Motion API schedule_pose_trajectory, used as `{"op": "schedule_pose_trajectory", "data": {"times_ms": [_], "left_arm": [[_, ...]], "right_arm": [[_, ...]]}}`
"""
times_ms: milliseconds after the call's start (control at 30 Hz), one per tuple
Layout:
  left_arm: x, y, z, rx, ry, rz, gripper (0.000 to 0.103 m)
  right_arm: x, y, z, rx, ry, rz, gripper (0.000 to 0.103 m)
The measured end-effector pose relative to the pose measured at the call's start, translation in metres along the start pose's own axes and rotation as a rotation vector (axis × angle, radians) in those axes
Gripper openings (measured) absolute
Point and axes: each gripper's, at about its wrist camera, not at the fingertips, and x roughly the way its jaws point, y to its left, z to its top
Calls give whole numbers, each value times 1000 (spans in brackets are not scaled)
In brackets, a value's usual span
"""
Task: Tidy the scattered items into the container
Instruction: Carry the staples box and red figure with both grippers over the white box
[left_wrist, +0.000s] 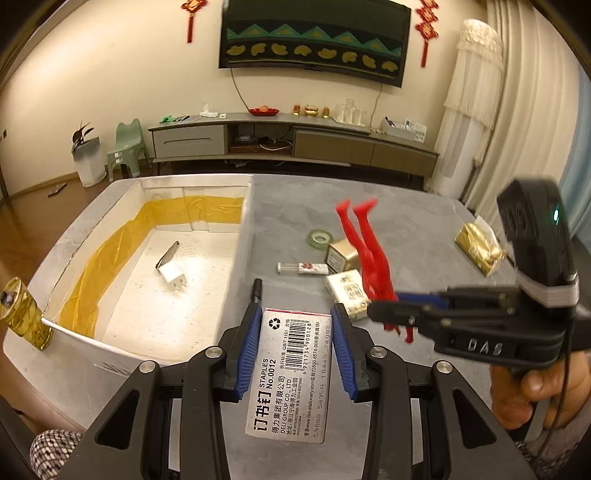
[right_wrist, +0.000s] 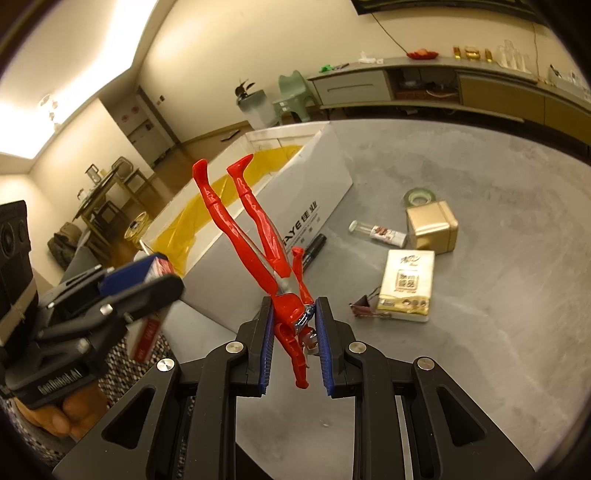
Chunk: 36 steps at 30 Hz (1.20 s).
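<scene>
I am carrying a staples box (left_wrist: 291, 373) in my left fingers (left_wrist: 297, 350) and a red figure (right_wrist: 258, 243) upside down in my right fingers (right_wrist: 293, 347), both clamped above the worktop (right_wrist: 480, 258); next, releasing them over the white container (left_wrist: 192, 295).

staples box (left_wrist: 291, 373) clamped, red figure (right_wrist: 258, 236) inverted
</scene>
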Motion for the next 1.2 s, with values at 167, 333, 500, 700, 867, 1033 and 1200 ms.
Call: {"op": "schedule_pose_trajectory", "data": {"times_ms": [167,333,500,700,867,1033,1200], "left_arm": [[-2,31,6,-56,-18,-22,39],[1,55,12,-86,-33,-27,39],[6,74,18,-117,-47,-31,39],[8,91,27,-140,-62,-36,39],[9,108,34,-151,-70,-24,39],[11,126,43,-172,-86,-13,39],[15,137,50,-185,-91,-7,39]], "right_arm": [[12,18,3,-4,13,1,23],[13,35,12,-7,-1,11,23],[18,49,21,-6,5,17,23],[27,69,37,-29,13,14,23],[33,80,50,-47,15,14,23],[42,88,62,-63,26,9,23],[50,95,75,-77,33,3,23]]}}
